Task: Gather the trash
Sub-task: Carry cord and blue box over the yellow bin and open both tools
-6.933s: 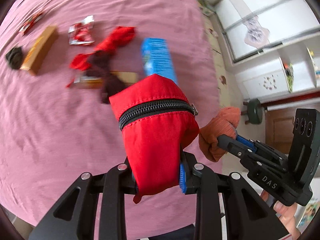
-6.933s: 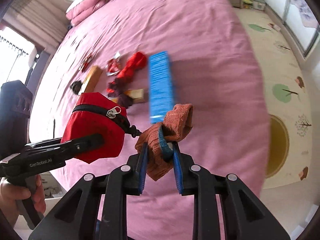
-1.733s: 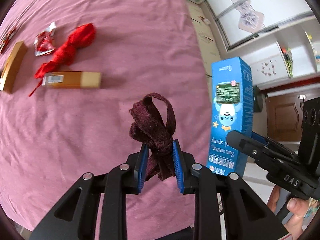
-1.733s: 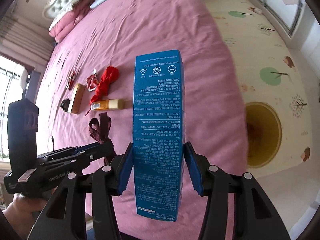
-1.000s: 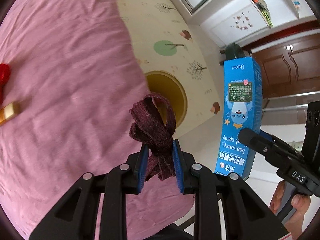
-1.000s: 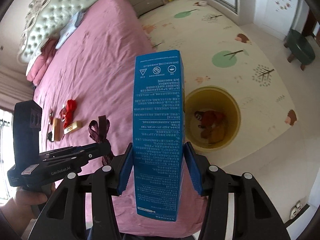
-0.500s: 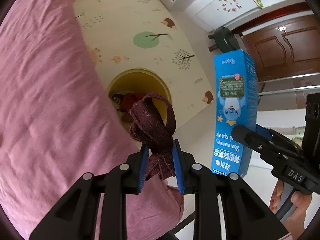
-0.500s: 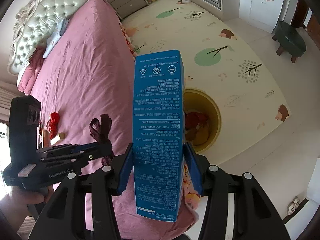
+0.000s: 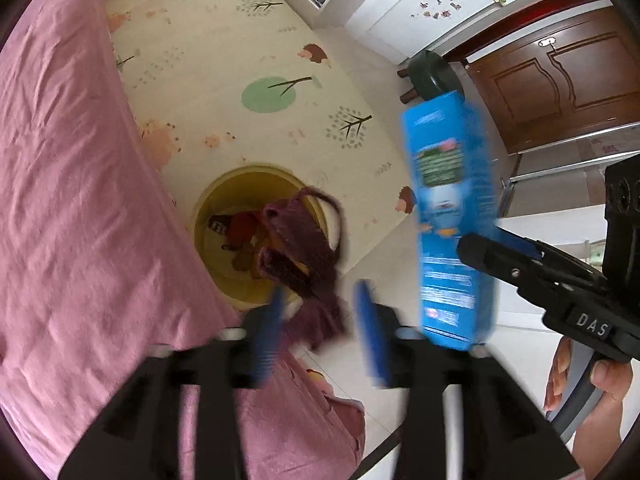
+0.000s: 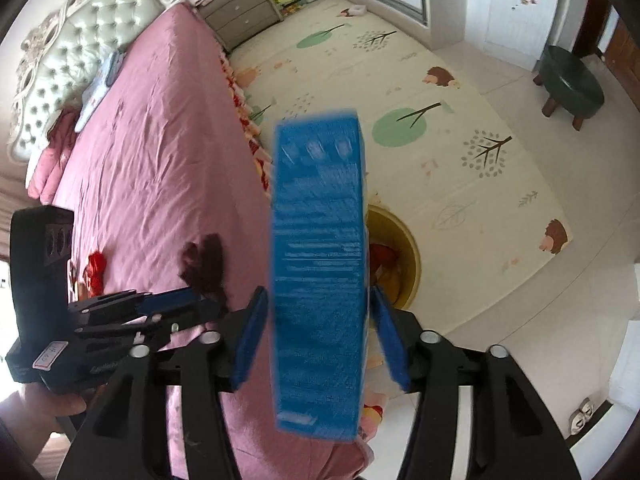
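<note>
My left gripper (image 9: pixel 322 328) is open, its blue pads apart. A dark maroon cloth strip (image 9: pixel 304 252) hangs loose between them, blurred, above the yellow bin (image 9: pixel 240 188) on the floor. The bin holds red and orange items. My right gripper (image 10: pixel 318 340) is open too, with gaps on both sides of the tall blue box (image 10: pixel 320 272), which is blurred. The blue box (image 9: pixel 448 224) and the right gripper (image 9: pixel 516 256) show at the right of the left wrist view. The maroon strip (image 10: pixel 204 260) and the left gripper (image 10: pixel 168 304) show at the left of the right wrist view.
The pink bed (image 9: pixel 72 200) fills the left side, its edge right beside the bin. Red trash (image 10: pixel 96 268) lies on it. A play mat (image 10: pixel 440 120) covers the floor. A green stool (image 10: pixel 570 84) and a brown wooden door (image 9: pixel 560 72) are beyond.
Both grippers have opened over the yellow bin. The maroon strip and the blue box are released and blurred. Earlier both grippers swung from the bed to the bin.
</note>
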`<state>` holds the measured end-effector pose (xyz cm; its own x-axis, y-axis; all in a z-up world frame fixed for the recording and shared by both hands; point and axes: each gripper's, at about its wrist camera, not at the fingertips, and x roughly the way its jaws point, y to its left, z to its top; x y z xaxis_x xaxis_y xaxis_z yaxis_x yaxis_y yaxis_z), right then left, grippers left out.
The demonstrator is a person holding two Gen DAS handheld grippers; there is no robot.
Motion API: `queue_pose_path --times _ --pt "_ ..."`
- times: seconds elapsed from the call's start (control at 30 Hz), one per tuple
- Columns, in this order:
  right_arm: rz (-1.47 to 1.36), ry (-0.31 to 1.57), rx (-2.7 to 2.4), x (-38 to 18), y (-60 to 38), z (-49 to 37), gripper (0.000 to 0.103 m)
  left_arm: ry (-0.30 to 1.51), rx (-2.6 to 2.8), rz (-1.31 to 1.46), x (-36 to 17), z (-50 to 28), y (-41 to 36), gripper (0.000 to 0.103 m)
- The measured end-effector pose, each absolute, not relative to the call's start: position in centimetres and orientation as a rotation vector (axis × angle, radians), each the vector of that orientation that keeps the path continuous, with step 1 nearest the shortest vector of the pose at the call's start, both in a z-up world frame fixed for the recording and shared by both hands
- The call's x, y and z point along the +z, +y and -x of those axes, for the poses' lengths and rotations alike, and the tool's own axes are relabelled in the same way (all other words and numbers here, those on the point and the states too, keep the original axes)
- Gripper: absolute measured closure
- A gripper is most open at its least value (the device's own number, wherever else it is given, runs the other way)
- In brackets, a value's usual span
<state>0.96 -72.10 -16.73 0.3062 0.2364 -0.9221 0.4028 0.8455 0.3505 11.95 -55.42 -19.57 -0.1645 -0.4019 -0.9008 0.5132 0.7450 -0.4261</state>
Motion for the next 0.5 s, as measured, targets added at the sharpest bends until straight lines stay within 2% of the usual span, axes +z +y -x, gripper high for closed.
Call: queue_pose_path --times 0.03,0.07,0.5 --pt "-0.608 1.265 -0.130 -16.7 -72.4 -0.9 0.041 1.523 -0.799 -0.094 -19.4 -12.1 -55.4 0.027" --pt "-0.620 1.262 -0.136 -16.7 -72.7 -0.9 0.041 1.514 -0.796 -0.096 -19.3 -12.1 -55.4 0.025" --pt "-0.617 1.252 -0.086 -15.1 -69.9 -2.1 0.041 1.514 -0.762 -0.103 -18.2 -12.0 -51.0 0.024"
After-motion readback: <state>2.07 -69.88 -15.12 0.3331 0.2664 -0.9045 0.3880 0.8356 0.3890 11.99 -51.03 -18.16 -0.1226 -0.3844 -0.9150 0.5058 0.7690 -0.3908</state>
